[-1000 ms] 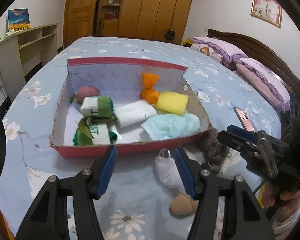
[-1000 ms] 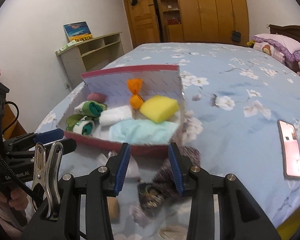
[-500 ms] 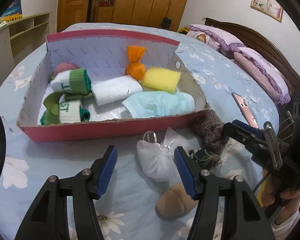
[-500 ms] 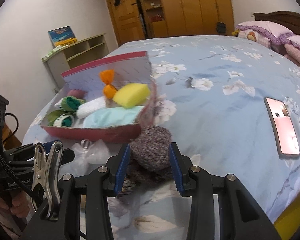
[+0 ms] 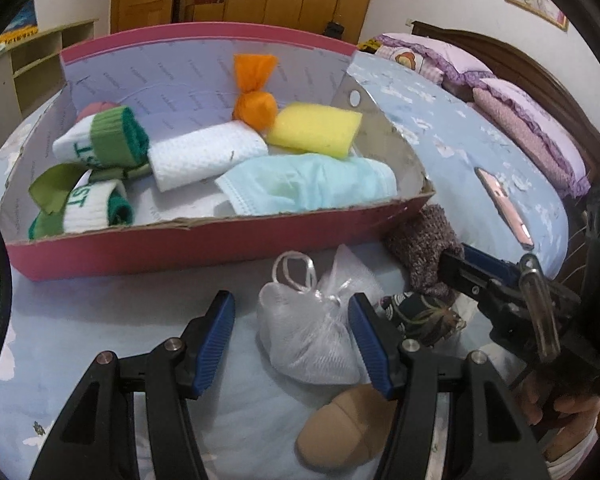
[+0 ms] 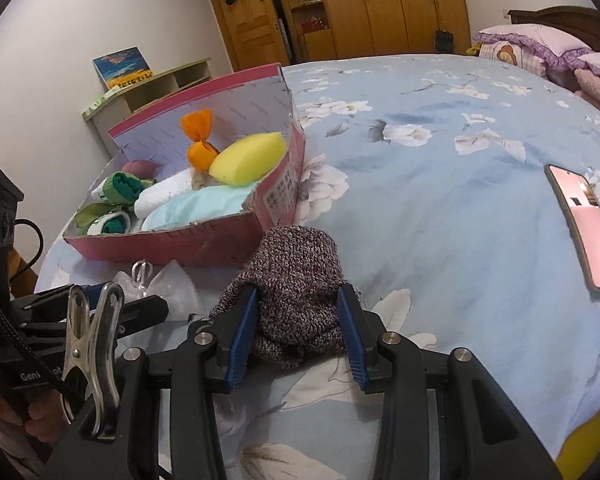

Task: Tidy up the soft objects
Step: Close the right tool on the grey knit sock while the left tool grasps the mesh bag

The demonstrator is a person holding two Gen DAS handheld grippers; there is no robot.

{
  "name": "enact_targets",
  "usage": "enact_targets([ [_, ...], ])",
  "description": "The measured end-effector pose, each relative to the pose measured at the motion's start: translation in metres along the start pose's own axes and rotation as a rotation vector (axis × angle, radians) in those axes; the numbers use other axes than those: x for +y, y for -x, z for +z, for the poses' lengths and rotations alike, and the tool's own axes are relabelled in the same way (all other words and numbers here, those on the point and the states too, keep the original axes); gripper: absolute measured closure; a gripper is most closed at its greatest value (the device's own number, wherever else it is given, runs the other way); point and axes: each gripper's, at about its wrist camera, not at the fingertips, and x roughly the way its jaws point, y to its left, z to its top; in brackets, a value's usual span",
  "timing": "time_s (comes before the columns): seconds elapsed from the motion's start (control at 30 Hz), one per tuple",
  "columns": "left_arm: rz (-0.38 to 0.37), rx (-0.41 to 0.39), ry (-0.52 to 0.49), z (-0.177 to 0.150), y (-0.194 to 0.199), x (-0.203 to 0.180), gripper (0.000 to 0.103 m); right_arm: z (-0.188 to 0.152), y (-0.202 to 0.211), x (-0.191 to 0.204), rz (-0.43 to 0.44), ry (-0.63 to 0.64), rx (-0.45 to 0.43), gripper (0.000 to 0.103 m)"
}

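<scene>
Straddling the white mesh pouch [image 5: 316, 336], the left gripper [image 5: 292, 340] stands with its jaws spread wide; the right pad lies against or just beside the pouch, the left pad stands clear of it, and nothing is clamped. The pouch lies on the bedspread [image 6: 440, 208] just in front of the near wall of the red cardboard box [image 5: 204, 248], with its drawstring loop pointing toward the box and its bulged body toward the camera, so its long axis runs roughly along the gripper's line of sight. It looks light, limp and compressible; the netting should grip well, and the recommended hold is across the full middle, not the loop. The right gripper [image 6: 298, 334] has the grey-purple knit item [image 6: 296, 280] between its pads, both touching the fabric, but whether it is squeezed firmly cannot be told. This knit item rests on the bedspread just beside the box's near right corner, its rounded end directed away from the gripper. It appears soft, stretchy and non-fragile; a hold across the bunched thick part should avoid slipping. A tan soft item [image 5: 340, 436] and a dark patterned item [image 5: 420, 316] lie near the pouch, outside the box.
</scene>
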Motion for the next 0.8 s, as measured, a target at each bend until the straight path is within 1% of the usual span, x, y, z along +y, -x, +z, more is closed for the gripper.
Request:
enact_targets([
  [0.13,0.028,0.010,-0.041,-0.001,-0.006,-0.009,0.041,-0.003,-0.003,-0.003,0.017,-0.024,-0.008,0.062],
  [0.33,0.052,0.018,-0.037,0.000,-0.009,-0.012,0.041,-0.009,-0.005,-0.009,0.045,-0.047,-0.031,0.062],
  [0.37,0.052,0.018,-0.042,0.000,-0.009,-0.014,0.043,-0.010,-0.005,-0.009,0.047,-0.049,-0.037,0.062],
  [0.47,0.039,0.020,-0.052,0.000,-0.009,-0.019,0.054,-0.011,-0.003,-0.007,0.047,-0.041,-0.055,0.063],
  [0.6,0.021,0.019,-0.064,0.000,-0.008,-0.020,0.070,-0.014,-0.001,-0.003,0.042,-0.024,-0.076,0.075],
  [0.67,0.009,0.017,-0.060,-0.001,-0.005,-0.019,0.076,-0.015,0.001,-0.002,0.038,-0.019,-0.088,0.080],
  [0.8,-0.015,0.018,-0.044,-0.001,0.001,-0.015,0.080,-0.015,0.004,0.001,0.040,-0.015,-0.103,0.085],
])
